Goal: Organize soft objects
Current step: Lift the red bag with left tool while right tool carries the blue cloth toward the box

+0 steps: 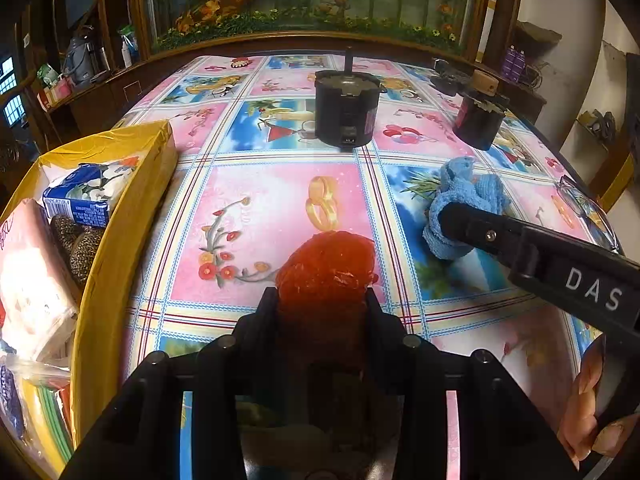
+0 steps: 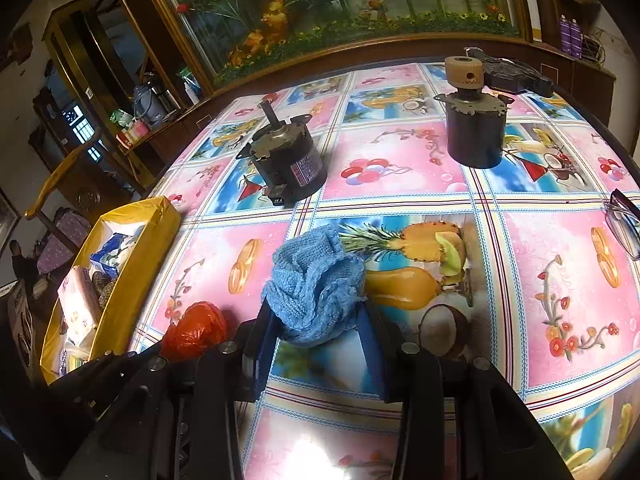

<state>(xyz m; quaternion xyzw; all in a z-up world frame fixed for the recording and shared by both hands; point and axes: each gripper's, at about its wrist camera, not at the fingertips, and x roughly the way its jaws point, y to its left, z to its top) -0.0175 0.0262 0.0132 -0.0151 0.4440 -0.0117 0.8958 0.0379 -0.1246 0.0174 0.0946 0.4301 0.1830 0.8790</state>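
Two soft things are in the jaws at this moment. The left gripper (image 1: 322, 296) is clamped on a crumpled red plastic bag (image 1: 328, 268), which bulges out past its fingertips above the patterned tablecloth (image 1: 260, 208). The right gripper (image 2: 316, 320) has its fingers on either side of a bunched blue knitted cloth (image 2: 316, 280) that lies on the pineapple panel of the cloth-covered table; the pads seem to press into its near edge, though the folds hide the contact. A yellow cardboard box (image 1: 120, 240) stands at the left edge of the table, holding a blue-and-white tissue pack (image 1: 86, 196), a pink-and-white soft package (image 1: 32, 280) and other items. Farther back stand two dark cylindrical motors: one with a bare shaft (image 1: 346, 108), one topped with a tan gear (image 2: 474, 128). A pair of glasses (image 2: 624, 224) rests near the right edge.
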